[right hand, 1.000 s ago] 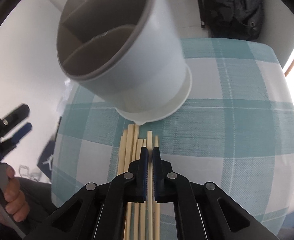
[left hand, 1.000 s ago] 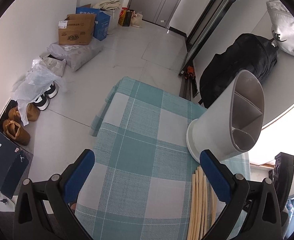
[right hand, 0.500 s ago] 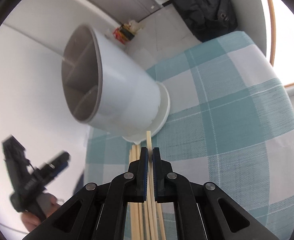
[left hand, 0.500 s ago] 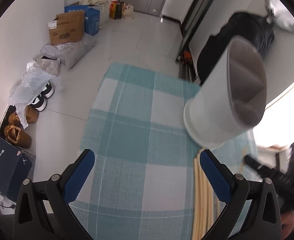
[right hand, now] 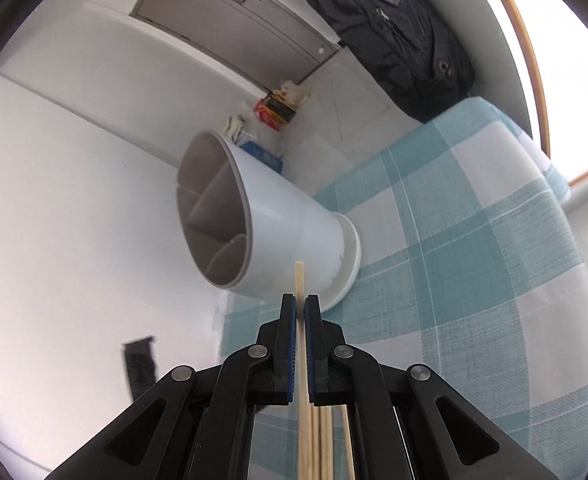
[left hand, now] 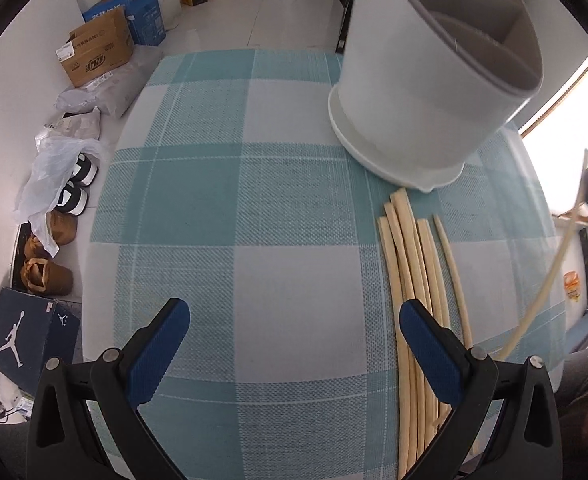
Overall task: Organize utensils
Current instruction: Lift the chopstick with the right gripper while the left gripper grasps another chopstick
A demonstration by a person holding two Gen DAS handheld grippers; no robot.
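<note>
The bench, under a teal-and-white checked woven cloth [left hand: 221,208], carries everything, and the weave should keep light pieces from skating. On it stands the tall white plastic utensil holder with a grey rim and divided compartments [left hand: 434,80], upright on a flared foot; it looks light and rigid, probably easy to tip if knocked at the rim. Just in front of its foot lies the bundle of pale wooden chopsticks [left hand: 414,280], side by side: thin, stiff, nearly weightless, prone to roll and pivot, so best pinched near the middle. The right tongs [right hand: 300,308] are clenched on one pale wooden chopstick [right hand: 299,280], lifted clear of the cloth, its tip poking just past the pads. The left tongs [left hand: 294,344] hang released above bare cloth beside the bundle.
</note>
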